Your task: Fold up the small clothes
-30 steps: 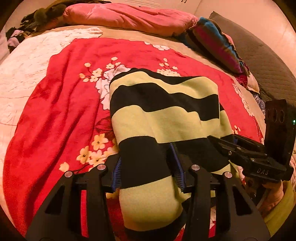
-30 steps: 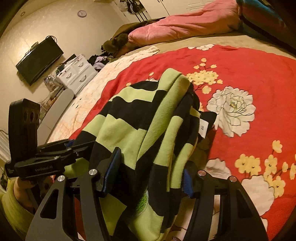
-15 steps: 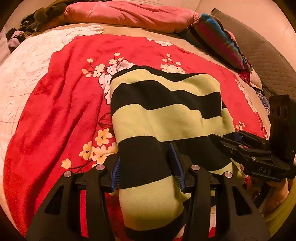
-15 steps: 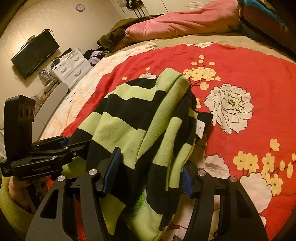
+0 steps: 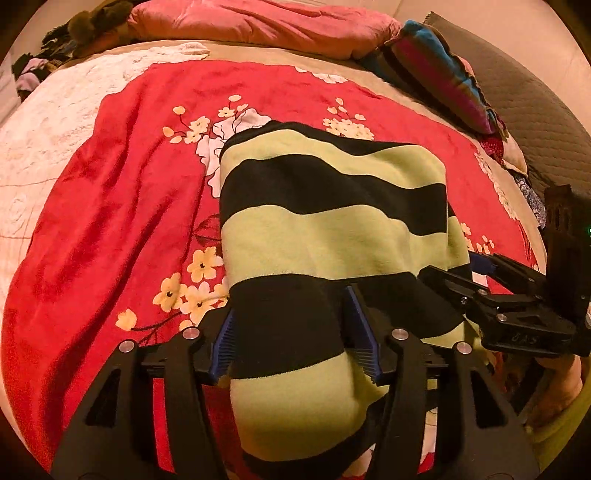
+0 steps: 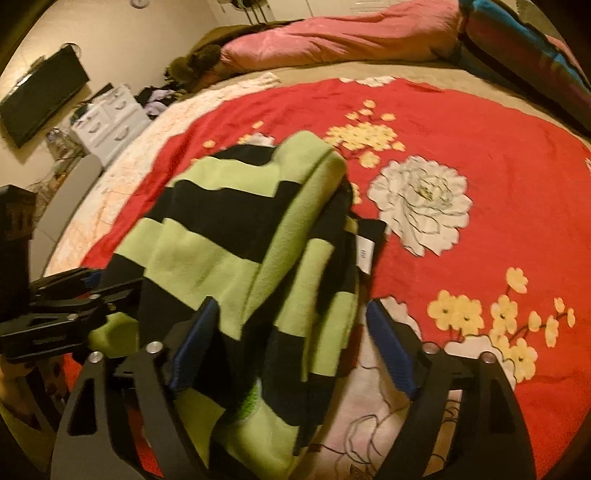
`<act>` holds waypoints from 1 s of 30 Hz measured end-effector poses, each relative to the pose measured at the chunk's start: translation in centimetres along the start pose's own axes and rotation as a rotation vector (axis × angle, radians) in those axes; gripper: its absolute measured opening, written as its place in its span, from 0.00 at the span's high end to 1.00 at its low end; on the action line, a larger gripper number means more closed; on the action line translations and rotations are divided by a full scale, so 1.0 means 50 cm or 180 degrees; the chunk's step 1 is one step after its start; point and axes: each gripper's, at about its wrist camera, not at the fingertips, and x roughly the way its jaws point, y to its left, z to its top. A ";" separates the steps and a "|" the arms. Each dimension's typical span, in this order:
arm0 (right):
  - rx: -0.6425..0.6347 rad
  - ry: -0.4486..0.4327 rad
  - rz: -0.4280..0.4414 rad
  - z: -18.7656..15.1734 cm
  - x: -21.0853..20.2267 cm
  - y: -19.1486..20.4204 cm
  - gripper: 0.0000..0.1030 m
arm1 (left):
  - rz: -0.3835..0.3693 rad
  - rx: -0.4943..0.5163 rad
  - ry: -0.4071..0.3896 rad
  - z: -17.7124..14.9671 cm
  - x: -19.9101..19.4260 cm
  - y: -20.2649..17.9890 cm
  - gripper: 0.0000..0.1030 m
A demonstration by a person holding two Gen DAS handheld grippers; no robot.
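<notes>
Around the striped sweater [image 5: 332, 229], the red blanket [image 5: 122, 229] lies bare on both sides and beyond. Farther back, the pink quilt [image 5: 258, 22] and striped pillow [image 5: 439, 74] block the way.

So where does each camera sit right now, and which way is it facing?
Left wrist: on the left gripper, angled down over the striped garment toward the pink pillows; right gripper at right.
Right wrist: on the right gripper, jaws opening, facing the dresser; left gripper at left.
Shared: garment, red floral blanket.
</notes>
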 end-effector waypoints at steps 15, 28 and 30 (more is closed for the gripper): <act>-0.0120 -0.0072 -0.0135 -0.005 -0.007 0.005 0.13 | 0.0005 -0.0028 0.0017 -0.003 0.004 0.006 0.52; -0.0148 -0.0171 -0.0440 -0.021 -0.037 0.015 0.05 | 0.0052 -0.0056 -0.0042 -0.009 -0.015 0.014 0.40; -0.0148 -0.0173 -0.0506 -0.023 -0.037 0.015 0.04 | 0.0062 -0.0059 -0.0066 -0.009 -0.021 0.016 0.38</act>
